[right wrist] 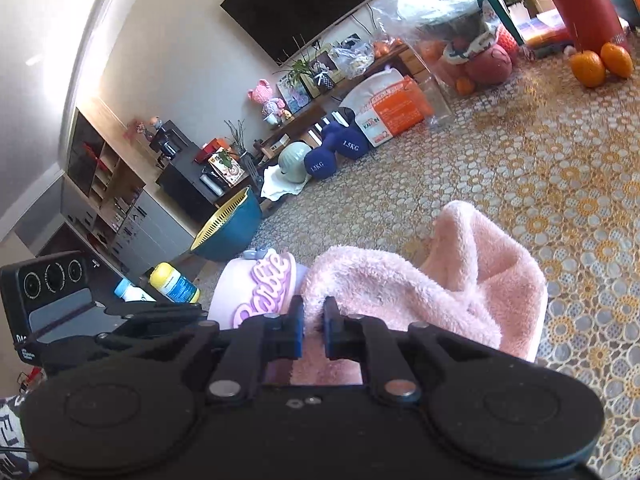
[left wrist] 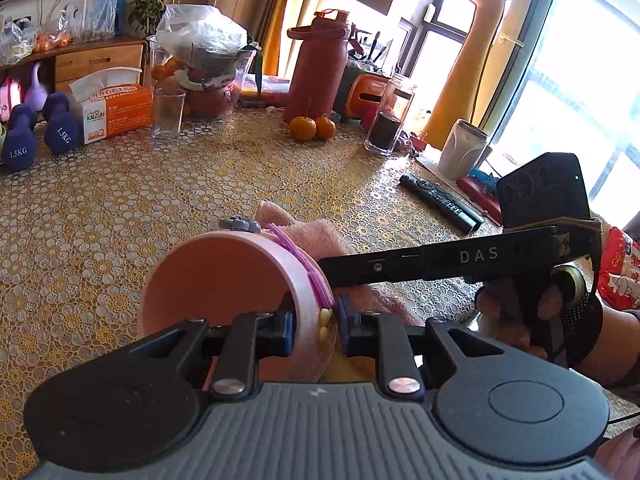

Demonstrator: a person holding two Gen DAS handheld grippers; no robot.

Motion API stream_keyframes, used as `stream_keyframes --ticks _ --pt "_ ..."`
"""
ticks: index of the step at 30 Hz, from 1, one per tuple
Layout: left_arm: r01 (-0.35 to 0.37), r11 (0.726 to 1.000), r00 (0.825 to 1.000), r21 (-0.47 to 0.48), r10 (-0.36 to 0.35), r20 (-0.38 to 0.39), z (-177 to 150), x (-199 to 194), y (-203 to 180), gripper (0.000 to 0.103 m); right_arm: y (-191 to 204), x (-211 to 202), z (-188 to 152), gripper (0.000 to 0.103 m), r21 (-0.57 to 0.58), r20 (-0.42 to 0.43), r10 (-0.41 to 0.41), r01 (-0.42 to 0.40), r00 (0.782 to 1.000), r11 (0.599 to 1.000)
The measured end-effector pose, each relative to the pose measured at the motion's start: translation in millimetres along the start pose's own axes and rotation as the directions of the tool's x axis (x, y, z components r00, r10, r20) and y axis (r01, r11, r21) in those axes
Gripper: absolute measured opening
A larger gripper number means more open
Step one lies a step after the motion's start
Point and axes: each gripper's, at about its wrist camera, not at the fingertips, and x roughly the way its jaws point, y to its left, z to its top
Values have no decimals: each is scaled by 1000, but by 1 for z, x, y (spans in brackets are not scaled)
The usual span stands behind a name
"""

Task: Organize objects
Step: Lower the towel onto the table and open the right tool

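Left gripper: clamped on the wall of the pink cup, one finger inside the rim, one outside.
Pink cup: tipped on its side, mouth toward 10 o'clock in the left view.
Right gripper: pinched narrow on a fold of the pink towel.
Pink towel: bunched on the patterned tablecloth, touching the cup's side.
Left view only: cup interior, remote at 2 o'clock, oranges at 12.
Right view only: purple lettering on the cup, blue bowl at 10 o'clock.
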Motion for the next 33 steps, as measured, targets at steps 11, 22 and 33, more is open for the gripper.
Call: stream_keyframes --ticks 11,22,33 --pt "-71 995 997 77 73 -33 3 6 -6 20 15 10 -10 8 -165 -34 -194 186 980 969" --pt "-151 956 971 252 191 -142 21 35 -24 20 0 -33 16 7 -257 113 -420 435 900 863" --pt "-164 924 949 345 243 -202 30 57 -39 23 -24 -24 -4 14 -252 45 -459 455 887 854"
